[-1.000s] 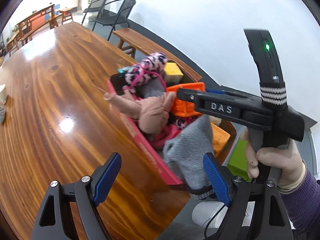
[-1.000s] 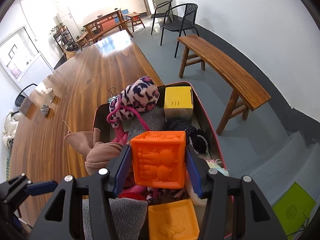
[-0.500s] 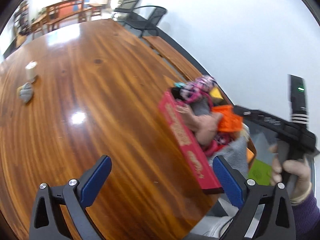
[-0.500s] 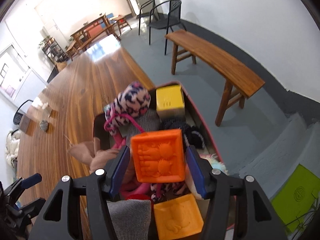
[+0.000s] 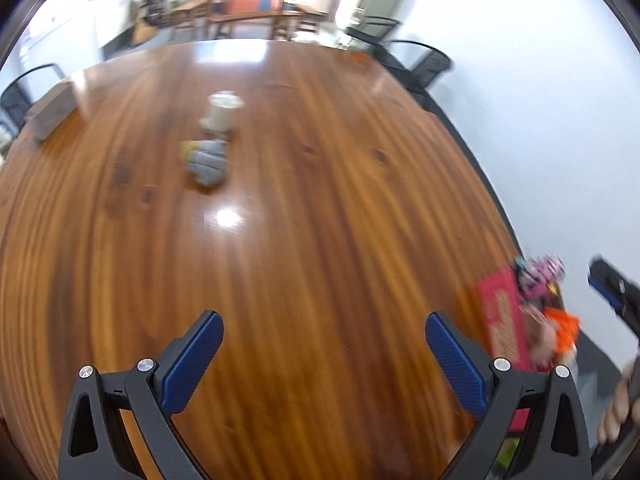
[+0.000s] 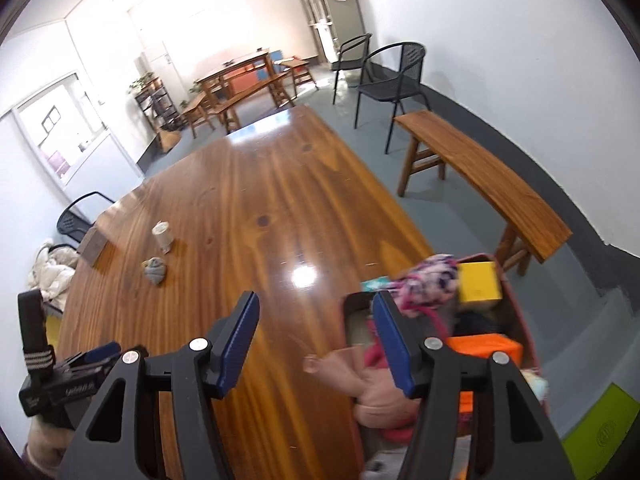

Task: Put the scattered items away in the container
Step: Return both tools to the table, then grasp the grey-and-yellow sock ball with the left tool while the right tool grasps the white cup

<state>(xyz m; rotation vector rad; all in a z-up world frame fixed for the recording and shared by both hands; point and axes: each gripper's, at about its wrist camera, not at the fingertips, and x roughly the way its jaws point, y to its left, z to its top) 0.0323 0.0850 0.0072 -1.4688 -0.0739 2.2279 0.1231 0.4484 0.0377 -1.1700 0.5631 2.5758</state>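
We judge the tidying mostly done. Our red rectangular container (image 6: 516, 300) at the table's near right corner is heaped: a yellow cardboard box (image 6: 478, 282), an orange embossed rubber block (image 6: 484, 346), a pink-and-purple patterned knit item (image 6: 428, 280) and a beige soft cloth toy (image 6: 360, 380) all sit inside or on its rim.

Our right gripper (image 6: 316, 344) hangs with its blue pads spread apart and nothing between them, the container at about three o'clock from it. Our left gripper (image 5: 322, 360) is likewise spread wide and empty over the bare glossy brown wooden table (image 5: 320, 200).

What looks left lies far up the table, around eleven o'clock in both views: a small grey bundled cloth (image 5: 206, 162) just in front of a pale cylindrical cup-like object (image 5: 224, 112). A brown flat block (image 6: 93, 245) rests near the far left edge; we cannot tell whether it belongs to the task.
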